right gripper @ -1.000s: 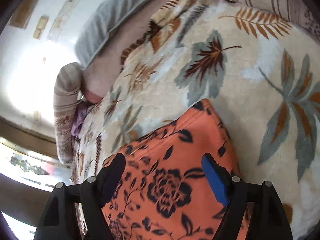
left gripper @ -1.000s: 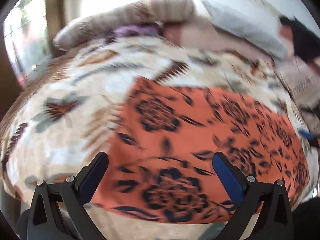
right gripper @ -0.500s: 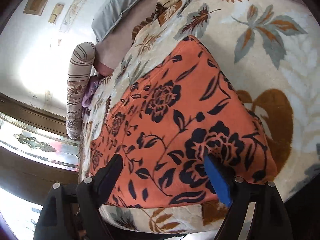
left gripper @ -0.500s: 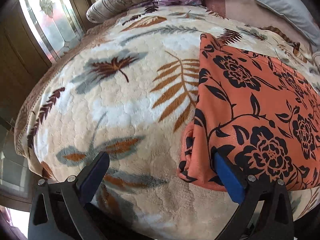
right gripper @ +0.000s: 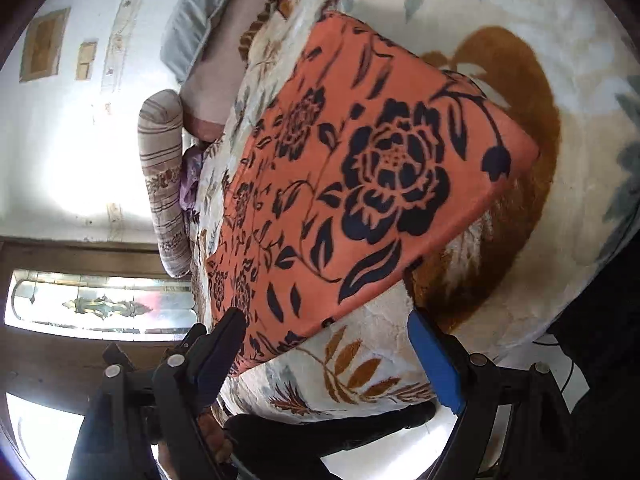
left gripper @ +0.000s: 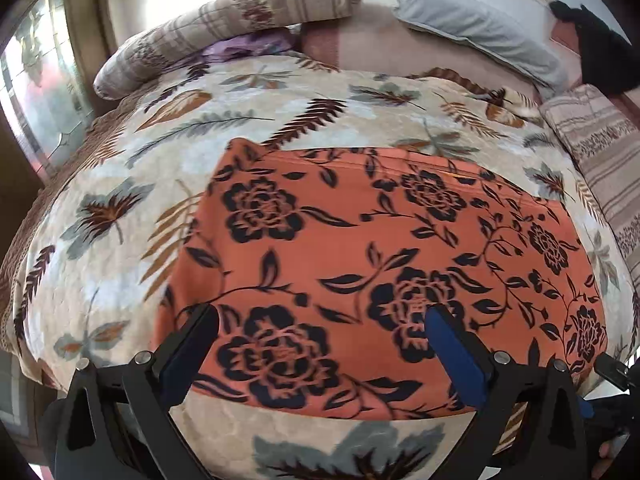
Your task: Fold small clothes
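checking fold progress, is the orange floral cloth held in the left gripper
No, the left gripper stands open above the orange floral cloth, which lies flat on the leaf-print blanket.

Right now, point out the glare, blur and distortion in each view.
Left wrist view: window glare washes out the top left, the fisheye bulges the bed, the orange floral cloth is slightly soft. Right wrist view: the wall is blown out white, the scene tilted.

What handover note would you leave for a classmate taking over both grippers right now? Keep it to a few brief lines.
Left gripper: open, empty, over the near part of the orange floral cloth.
Right gripper: open, empty, at the cloth's near edge.
Cloth lies flat on the leaf-print blanket, edges neat; how many folds are done cannot be told.
Left: probably grip the near edge and fold again.
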